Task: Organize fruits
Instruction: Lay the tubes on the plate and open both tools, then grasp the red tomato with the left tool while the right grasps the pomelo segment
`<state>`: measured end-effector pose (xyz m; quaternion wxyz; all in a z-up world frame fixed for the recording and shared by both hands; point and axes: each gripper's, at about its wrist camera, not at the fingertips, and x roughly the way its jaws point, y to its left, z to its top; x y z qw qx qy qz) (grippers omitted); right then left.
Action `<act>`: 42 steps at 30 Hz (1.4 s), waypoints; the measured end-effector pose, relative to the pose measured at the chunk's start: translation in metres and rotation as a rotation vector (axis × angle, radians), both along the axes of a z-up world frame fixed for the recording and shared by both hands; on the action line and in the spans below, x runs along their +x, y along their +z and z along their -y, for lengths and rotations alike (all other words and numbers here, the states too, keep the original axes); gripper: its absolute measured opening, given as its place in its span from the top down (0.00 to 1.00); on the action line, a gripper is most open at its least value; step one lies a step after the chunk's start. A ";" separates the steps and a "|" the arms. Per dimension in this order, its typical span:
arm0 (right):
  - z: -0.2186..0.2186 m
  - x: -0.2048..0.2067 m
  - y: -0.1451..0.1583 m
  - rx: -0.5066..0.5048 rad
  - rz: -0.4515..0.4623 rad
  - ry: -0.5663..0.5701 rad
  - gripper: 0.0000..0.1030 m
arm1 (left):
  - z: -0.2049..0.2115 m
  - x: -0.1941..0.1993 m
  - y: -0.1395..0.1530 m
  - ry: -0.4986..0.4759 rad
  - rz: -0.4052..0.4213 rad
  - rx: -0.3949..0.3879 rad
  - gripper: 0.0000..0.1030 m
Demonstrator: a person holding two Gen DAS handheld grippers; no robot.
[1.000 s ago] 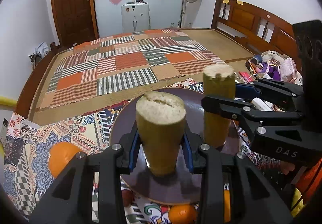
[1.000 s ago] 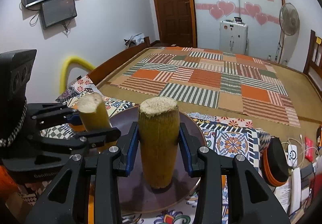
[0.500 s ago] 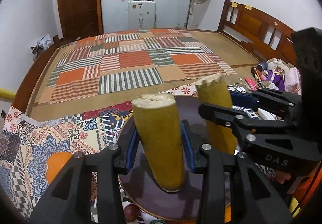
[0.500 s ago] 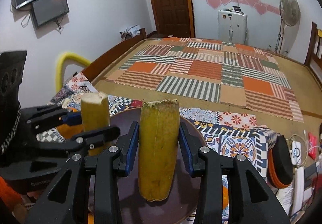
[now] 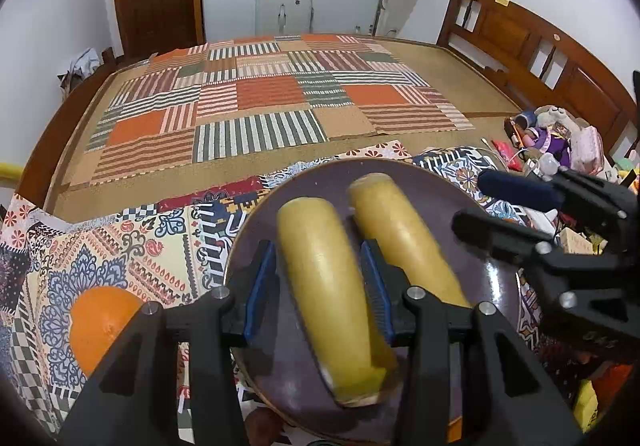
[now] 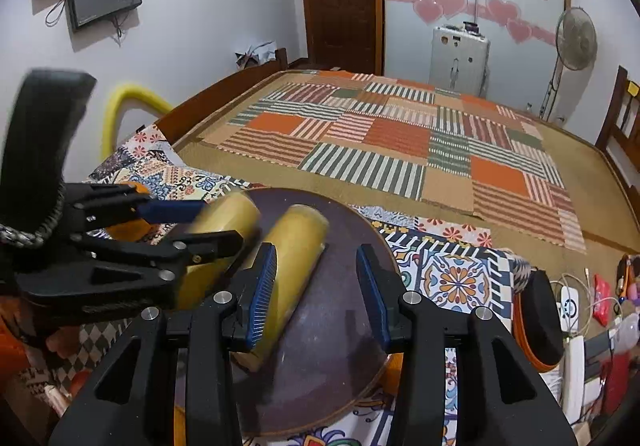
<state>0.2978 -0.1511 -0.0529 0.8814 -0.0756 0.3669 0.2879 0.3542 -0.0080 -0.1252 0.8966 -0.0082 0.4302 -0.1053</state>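
Observation:
Two yellow sugarcane-like stalk pieces lie side by side on a round dark plate (image 5: 496, 286). My left gripper (image 5: 318, 286) is shut on the left stalk (image 5: 320, 286), which lies tilted on the plate. The second stalk (image 5: 396, 234) lies free just right of it. In the right wrist view my right gripper (image 6: 316, 286) is open above the plate (image 6: 340, 346), its left pad beside the free stalk (image 6: 296, 246). The left gripper's stalk (image 6: 224, 221) shows further left. An orange (image 5: 100, 326) sits on the patterned cloth left of the plate.
A patterned cloth (image 5: 120, 246) covers the surface under the plate, with a striped patchwork mat (image 5: 260, 113) beyond. Clutter and toys (image 5: 560, 141) lie at the right; a black-and-orange round object (image 6: 536, 322) sits right of the plate. More small fruits peek out below the plate's front edge.
Both stalks went from upright to lying down on the plate. My right gripper opened and let go of its stalk. My left gripper still holds its stalk.

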 end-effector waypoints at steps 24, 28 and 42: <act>0.018 -0.093 0.039 0.033 0.166 -0.031 0.47 | -0.017 -0.136 0.070 0.033 0.183 0.099 0.43; 0.019 -0.118 0.041 0.051 0.173 -0.022 0.46 | -0.020 -0.166 0.074 0.022 0.195 0.078 0.40; -0.002 -0.174 0.001 0.008 0.147 -0.017 0.40 | -0.024 -0.246 0.053 0.033 0.186 0.060 0.34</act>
